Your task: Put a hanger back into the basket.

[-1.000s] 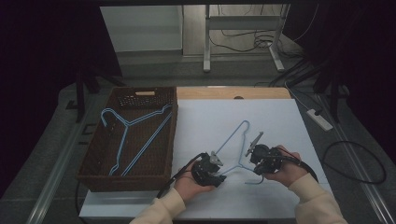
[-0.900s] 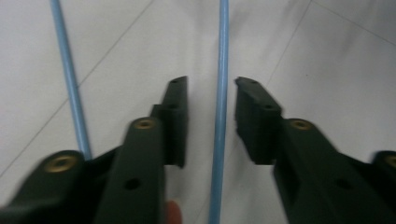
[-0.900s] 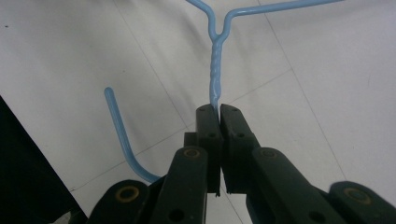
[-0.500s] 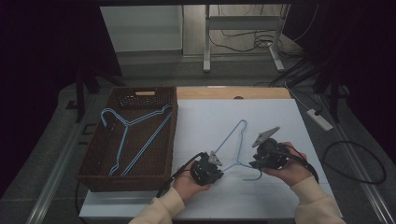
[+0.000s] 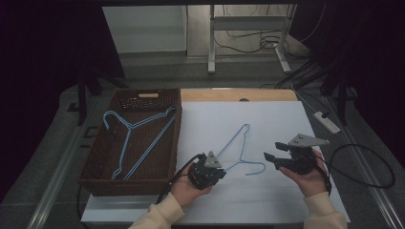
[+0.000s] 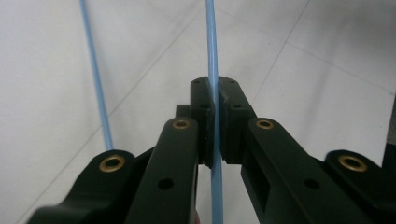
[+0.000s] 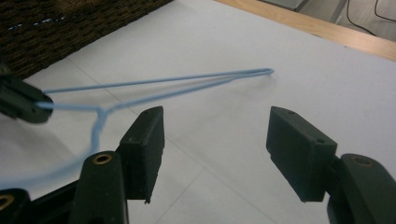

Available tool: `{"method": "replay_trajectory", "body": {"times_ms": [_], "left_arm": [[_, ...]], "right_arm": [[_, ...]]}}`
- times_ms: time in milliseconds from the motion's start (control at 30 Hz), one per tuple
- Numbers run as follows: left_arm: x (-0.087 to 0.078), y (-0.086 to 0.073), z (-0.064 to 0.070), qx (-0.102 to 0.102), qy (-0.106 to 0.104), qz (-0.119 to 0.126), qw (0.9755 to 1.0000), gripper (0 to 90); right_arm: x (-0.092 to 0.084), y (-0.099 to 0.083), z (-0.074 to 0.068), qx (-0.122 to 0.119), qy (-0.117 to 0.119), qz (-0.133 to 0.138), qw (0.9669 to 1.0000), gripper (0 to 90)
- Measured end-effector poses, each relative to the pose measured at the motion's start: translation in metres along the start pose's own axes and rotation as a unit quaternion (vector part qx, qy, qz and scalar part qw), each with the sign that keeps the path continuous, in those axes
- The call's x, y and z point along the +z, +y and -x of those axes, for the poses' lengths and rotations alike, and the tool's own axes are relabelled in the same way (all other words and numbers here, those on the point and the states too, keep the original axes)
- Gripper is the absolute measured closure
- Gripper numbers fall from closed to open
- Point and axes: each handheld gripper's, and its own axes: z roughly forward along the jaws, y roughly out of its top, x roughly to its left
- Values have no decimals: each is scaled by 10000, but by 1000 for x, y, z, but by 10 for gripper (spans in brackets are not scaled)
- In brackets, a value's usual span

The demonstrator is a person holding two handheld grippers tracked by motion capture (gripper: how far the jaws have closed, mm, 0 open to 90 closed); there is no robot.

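Blue wire is what I am working with: a thin blue hanger [image 5: 239,149] lies on the white tabletop [image 5: 267,119], near the middle and a bit toward my edge. Its hook end curls toward the near right, and its long point reaches toward the far edge.

My left gripper [image 5: 208,171] is pinched tight on the hanger wire. In the left gripper view [image 6: 215,126] the two black pads press on the blue wire from both sides, with no gap. That gripper sits near the front edge of the tabletop, just right of the basket.

My right gripper [image 5: 273,160] holds nothing. Its jaws have just been opening, and in the right gripper view [image 7: 215,149] they stand wide apart with only white tabletop between them. The hanger [image 7: 159,86] is close in front of it but not touching. This gripper is near the front right part of the tabletop, just beside the hook.

A brown woven basket [image 5: 95,171] sits along the left side of the tabletop. Inside it lies another blue hanger [image 5: 131,138], flat on the bottom. A strip of bare wood [image 5: 229,94] shows at the far edge.
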Motion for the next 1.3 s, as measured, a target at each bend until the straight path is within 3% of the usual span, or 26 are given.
{"method": "replay_trajectory", "body": {"times_ms": [367,567,900,1100,1133,1200,1300], "left_arm": [[-31,7,-2,-107,117,447,9989,853],[-46,9,-3,-118,123,651,9977,853],[-83,12,-4,-95,169,1090,9939,852],[-117,10,-16,-257,243,1500,9881,848],[-117,10,-16,-257,243,1500,9881,847],[-132,7,-21,-346,280,1677,9848,847],[-138,7,-24,-373,253,1753,9835,849]], "right_arm": [[3,-26,-2,10,51,-91,9999,374],[3,-29,-6,-25,46,-94,9999,374],[4,-34,-14,-95,87,-65,9999,370],[4,-34,-15,-105,70,-86,9999,369],[4,-34,-15,-105,70,-86,9999,369],[4,-35,-15,-120,52,-107,9999,369],[4,-35,-15,-121,47,-109,9999,369]]}}
